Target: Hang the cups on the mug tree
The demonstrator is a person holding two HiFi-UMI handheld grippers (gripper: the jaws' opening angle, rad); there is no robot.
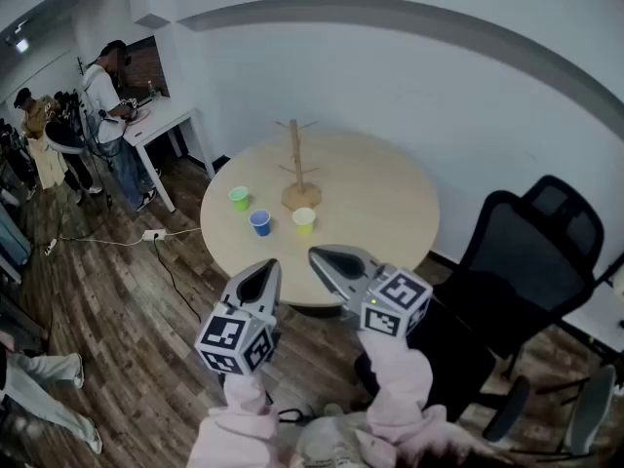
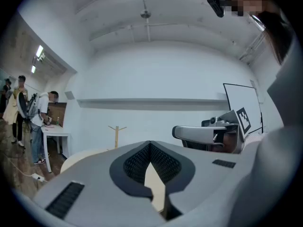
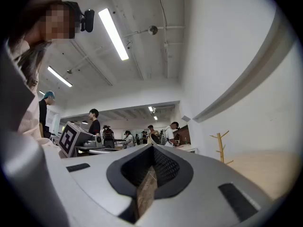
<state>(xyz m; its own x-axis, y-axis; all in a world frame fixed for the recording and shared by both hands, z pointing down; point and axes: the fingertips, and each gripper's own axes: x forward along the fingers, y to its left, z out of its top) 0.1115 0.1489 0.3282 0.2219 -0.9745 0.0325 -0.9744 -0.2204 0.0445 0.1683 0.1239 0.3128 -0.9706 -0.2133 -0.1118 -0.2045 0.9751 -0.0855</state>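
Nothing is picked up yet, from where I stand. The left gripper (image 1: 259, 279) and the right gripper (image 1: 330, 261) both hover just short of the near edge of the round table (image 1: 380, 198). Each has its jaws pressed together with nothing between them.

Three cups sit close in front of the wooden mug tree (image 1: 297, 169), whose pegs are all bare. The green cup (image 1: 239, 198) is on the left, the blue cup (image 1: 259, 222) is nearest the person, and the yellow cup (image 1: 304, 219) is just beside the tree's base.

To begin well, I'd want one claw spread before it reaches in. It should take the blue cup first (closest, and apart from the others), pinching the wall near the rim. Whether the cups have handles is too small to tell. The tree looks light, so the free gripper might steady its base.
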